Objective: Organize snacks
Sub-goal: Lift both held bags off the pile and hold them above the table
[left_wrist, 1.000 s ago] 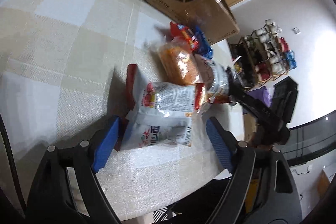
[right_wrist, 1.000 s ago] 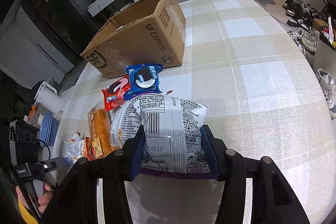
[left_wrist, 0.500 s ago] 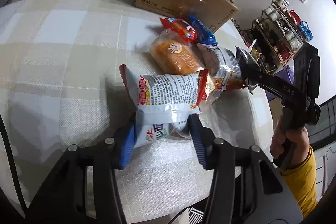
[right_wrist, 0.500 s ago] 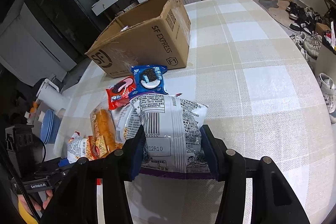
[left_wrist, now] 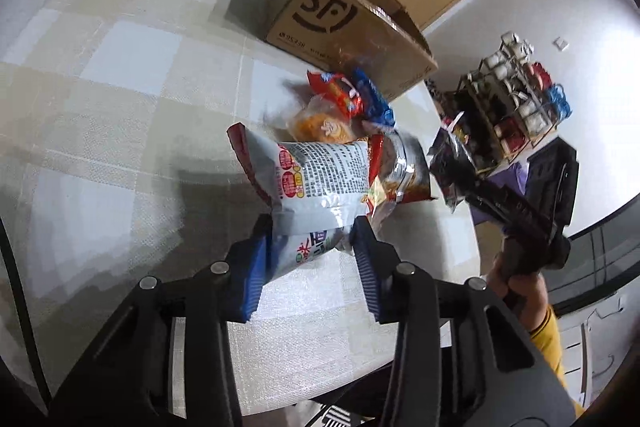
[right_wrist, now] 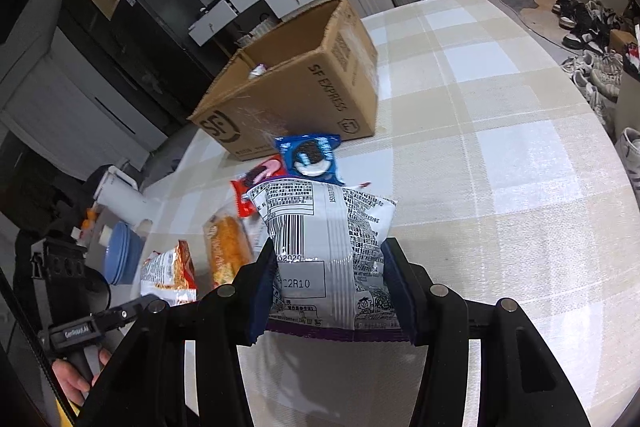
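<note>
the left gripper (left_wrist: 312,231) has just closed its fingers on a red-and-white snack bag (left_wrist: 316,179) at frame centre; the right gripper (right_wrist: 328,267) grips a silver snack bag (right_wrist: 328,227) above the tabletop (right_wrist: 500,155).

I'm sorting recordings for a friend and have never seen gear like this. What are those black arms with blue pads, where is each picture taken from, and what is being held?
There is no robot here. A person holds a hand-squeezed claw in each hand, and each claw carries a wide-angle camera looking forward along its two fingers. That is why the black arms fill the bottom of both pictures.

In the left wrist view, the left claw has just been closing and now pinches a white and red snack bag. In the right wrist view, the right claw grips a white bag with a barcode.

Both work over a checked tablecloth. On it stand an open cardboard box and a small pile of snacks, among them a blue cookie packet, a red packet and an orange pastry.
</note>
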A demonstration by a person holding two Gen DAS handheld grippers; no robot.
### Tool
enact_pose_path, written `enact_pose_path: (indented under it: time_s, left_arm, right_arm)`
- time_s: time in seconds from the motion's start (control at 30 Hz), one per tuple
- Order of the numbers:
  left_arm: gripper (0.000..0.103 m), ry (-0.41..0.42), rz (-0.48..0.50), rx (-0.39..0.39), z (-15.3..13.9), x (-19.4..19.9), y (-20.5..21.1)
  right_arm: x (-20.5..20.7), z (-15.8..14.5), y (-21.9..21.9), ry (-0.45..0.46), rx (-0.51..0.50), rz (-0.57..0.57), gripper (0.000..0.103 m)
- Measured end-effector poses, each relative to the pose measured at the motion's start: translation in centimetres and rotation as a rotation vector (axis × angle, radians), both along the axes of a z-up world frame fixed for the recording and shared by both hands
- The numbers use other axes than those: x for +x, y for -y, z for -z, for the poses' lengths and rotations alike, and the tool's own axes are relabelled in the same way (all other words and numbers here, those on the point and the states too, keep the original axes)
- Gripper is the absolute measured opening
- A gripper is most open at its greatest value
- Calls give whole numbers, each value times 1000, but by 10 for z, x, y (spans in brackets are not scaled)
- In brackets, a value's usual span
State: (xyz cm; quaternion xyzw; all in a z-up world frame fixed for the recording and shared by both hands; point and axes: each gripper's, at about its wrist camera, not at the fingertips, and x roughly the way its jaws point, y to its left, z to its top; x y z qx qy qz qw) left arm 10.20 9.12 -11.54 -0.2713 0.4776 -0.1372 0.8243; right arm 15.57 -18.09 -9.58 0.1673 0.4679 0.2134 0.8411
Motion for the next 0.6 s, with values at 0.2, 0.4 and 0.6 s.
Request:
enact_pose_path:
  time_s: [0.2,0.4,0.6]
  left_arm:
    - [36,-27,-18,-13,7,3,-5]
    - [34,-17,-33,-27,6,1,-8]
    - [59,-114,-53,-66,30,13,-8]
  right_arm:
    - [0,1,-10,-4,-15,-18,51]
    - [-1,2,-10,-1,-13,-21,51]
    - [-1,2,-11,-3,-14,-25,51]
